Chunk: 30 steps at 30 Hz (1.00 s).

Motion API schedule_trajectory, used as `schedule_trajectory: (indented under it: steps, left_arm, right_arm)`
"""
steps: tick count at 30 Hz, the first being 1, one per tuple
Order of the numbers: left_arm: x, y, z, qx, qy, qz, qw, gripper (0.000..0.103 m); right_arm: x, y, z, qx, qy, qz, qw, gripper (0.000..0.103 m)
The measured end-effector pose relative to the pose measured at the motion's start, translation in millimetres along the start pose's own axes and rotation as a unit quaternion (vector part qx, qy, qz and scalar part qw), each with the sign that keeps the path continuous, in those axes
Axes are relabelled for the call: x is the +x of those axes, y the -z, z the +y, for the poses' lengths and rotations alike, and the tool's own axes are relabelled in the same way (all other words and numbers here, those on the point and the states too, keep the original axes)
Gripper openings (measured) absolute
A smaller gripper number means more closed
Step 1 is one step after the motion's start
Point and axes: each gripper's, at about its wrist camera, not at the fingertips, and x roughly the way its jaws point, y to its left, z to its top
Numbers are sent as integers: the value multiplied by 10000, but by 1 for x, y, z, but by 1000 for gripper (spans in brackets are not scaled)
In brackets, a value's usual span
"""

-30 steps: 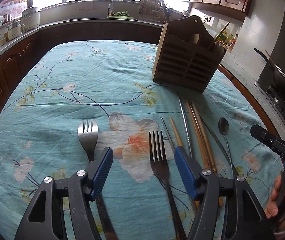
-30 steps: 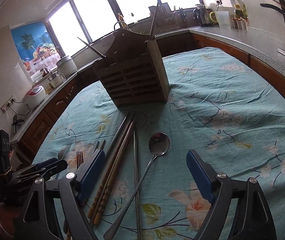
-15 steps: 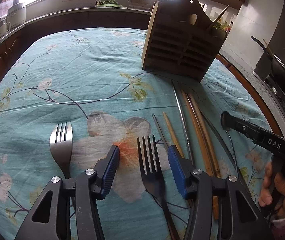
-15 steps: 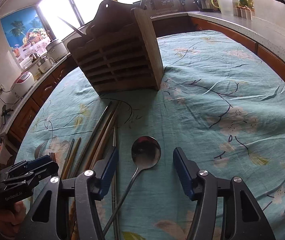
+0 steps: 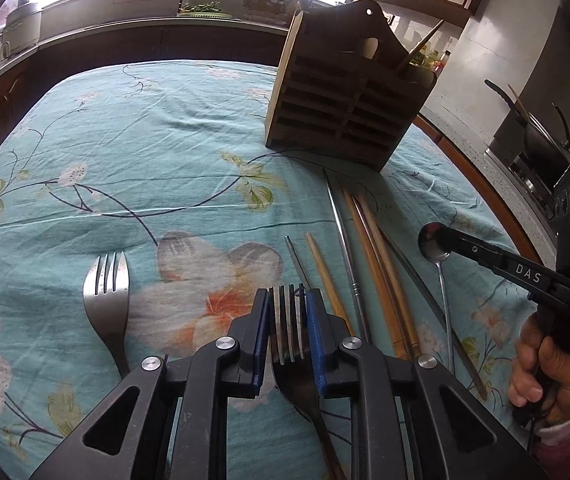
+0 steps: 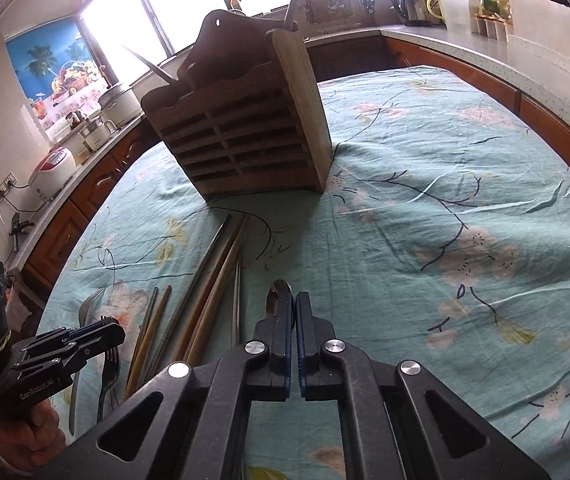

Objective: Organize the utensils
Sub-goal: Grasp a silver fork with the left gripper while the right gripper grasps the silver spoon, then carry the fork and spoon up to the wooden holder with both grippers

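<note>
My left gripper [image 5: 288, 304] is shut on a dark fork [image 5: 287, 320] lying on the teal cloth; its blue pads press both sides of the tines. A second fork [image 5: 105, 292] lies to its left. My right gripper [image 6: 293, 308] is shut on a metal spoon [image 6: 279, 300]; only the bowl's edge shows beside the pads. In the left wrist view the right gripper [image 5: 441, 236] covers the spoon's bowl [image 5: 431, 244]. Several wooden and metal chopsticks [image 5: 369, 256] lie between the two. A wooden utensil holder [image 5: 345, 100] stands behind them, also in the right wrist view [image 6: 245, 132].
A flowered teal tablecloth [image 5: 145, 160] covers the table. Counters with appliances ring the room; a rice cooker [image 6: 51, 168] sits at left and a wok [image 5: 533, 128] on the stove at right. The holder has a chopstick [image 5: 421, 50] standing in it.
Both grippers have closed: the left on the dark fork's tines, the right on the spoon. Both also moved forward and lower toward the cloth.
</note>
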Motion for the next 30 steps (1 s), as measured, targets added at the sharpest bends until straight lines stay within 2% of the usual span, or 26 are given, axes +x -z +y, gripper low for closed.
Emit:
schedule_trajectory:
  steps: [12, 18, 21, 30]
  left_arm:
    - [-72, 5, -9, 105, 160, -702, 9973, 16]
    - [-103, 13, -13, 206, 176, -1023, 9944, 11]
    - [-113, 19, -13, 227, 168, -1096, 9936, 1]
    - [-136, 22, -13, 288, 176, -1305, 9909, 0]
  right_arm:
    - [-61, -10, 17, -125, -109, -769, 9969, 2]
    - [-87, -15, 27, -189, -150, -1129, 9933, 2]
    - [-95, -15, 30, -201, -179, -1236, 9920, 2]
    - [-115, -16, 37, -266, -208, -1522, 9878, 2]
